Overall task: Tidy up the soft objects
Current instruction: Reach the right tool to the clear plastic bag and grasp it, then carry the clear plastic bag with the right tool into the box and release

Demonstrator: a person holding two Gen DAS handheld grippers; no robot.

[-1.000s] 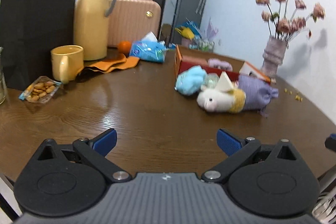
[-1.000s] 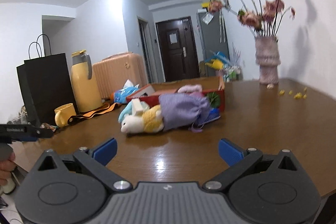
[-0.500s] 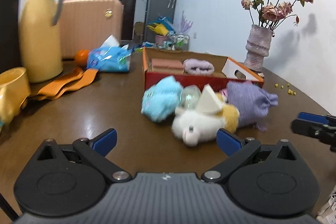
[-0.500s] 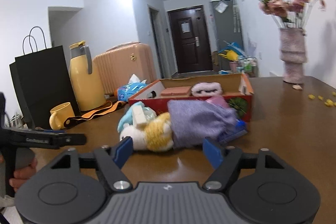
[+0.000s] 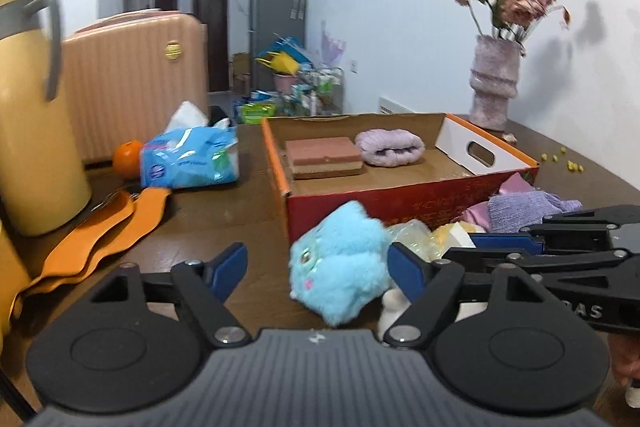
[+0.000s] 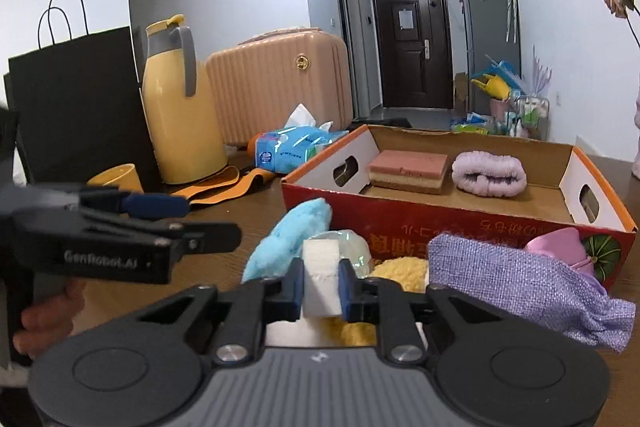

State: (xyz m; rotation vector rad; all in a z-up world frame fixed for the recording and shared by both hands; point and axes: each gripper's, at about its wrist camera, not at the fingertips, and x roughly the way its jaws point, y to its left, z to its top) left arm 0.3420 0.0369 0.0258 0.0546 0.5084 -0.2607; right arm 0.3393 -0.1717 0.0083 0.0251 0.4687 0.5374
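Note:
A blue plush toy (image 5: 340, 263) lies on the wooden table (image 5: 224, 219) in front of a red cardboard box (image 5: 400, 199). My left gripper (image 5: 318, 265) straddles the toy. Its jaws are closing: the right pad is at the fur, the left pad stands apart. My right gripper (image 6: 320, 279) is shut on the white pointed part of a white-and-yellow plush toy (image 6: 320, 259). Its body is mostly hidden under the gripper. A purple woven pouch (image 6: 512, 279) lies to the right. The box holds a pink sponge (image 6: 408, 167) and a lilac fluffy roll (image 6: 488, 173).
A yellow thermos (image 6: 180, 123), yellow mug (image 6: 116, 177), black paper bag (image 6: 76, 99), pink suitcase (image 6: 280, 83), blue tissue pack (image 5: 190, 157), orange (image 5: 128, 157) and orange strap (image 5: 100, 231) stand at the left. A vase of flowers (image 5: 494, 79) stands behind the box.
Both grippers moved in close to the pile of toys by the box. The right jaws went from wide to shut on the white part. The left jaws narrowed around the blue plush.

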